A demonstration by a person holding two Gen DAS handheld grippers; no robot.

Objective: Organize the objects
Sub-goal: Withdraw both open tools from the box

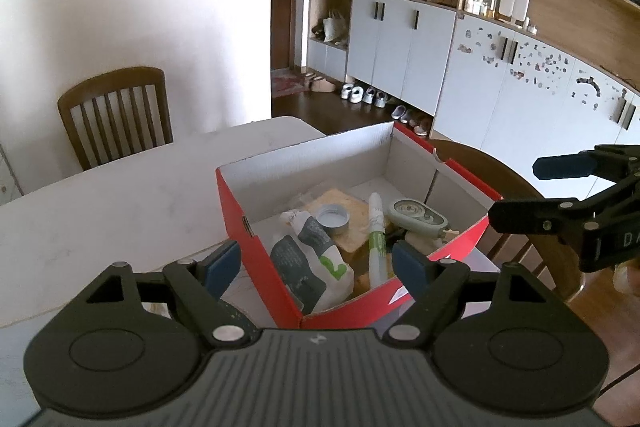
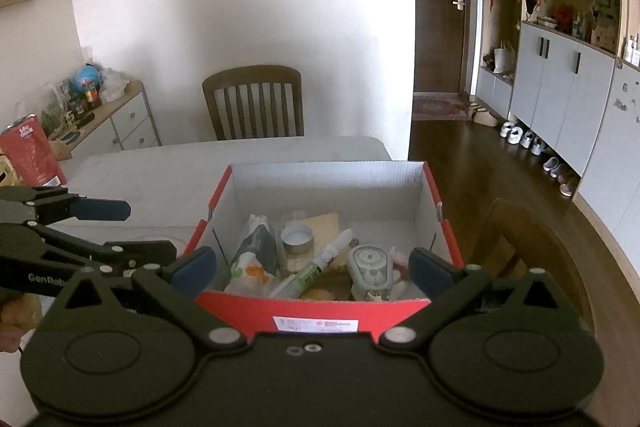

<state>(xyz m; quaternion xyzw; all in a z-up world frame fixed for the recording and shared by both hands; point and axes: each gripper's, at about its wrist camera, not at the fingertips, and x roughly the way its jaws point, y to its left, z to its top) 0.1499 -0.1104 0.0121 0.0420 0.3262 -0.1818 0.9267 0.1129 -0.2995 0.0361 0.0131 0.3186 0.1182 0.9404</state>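
Note:
A red cardboard box (image 1: 256,247) (image 2: 316,311) with a white inside stands on the white table. In it lie a grey, white and green pouch (image 1: 316,263) (image 2: 256,259), a round tin (image 1: 333,217) (image 2: 297,238), a white and green tube (image 1: 376,239) (image 2: 312,273), a pale green tape dispenser (image 1: 418,217) (image 2: 370,269) and a tan pad (image 1: 352,211). My left gripper (image 1: 318,267) is open and empty, hovering at the box's near left corner. My right gripper (image 2: 312,267) is open and empty above the box's near wall. Each gripper shows in the other's view, the right (image 1: 516,191), the left (image 2: 140,231).
The white table (image 1: 120,195) (image 2: 160,167) stretches left of the box. A wooden chair (image 1: 114,115) (image 2: 254,103) stands behind it against the wall. Another chair back (image 1: 516,187) (image 2: 528,227) is right of the box. A red bag (image 2: 32,155) sits far left.

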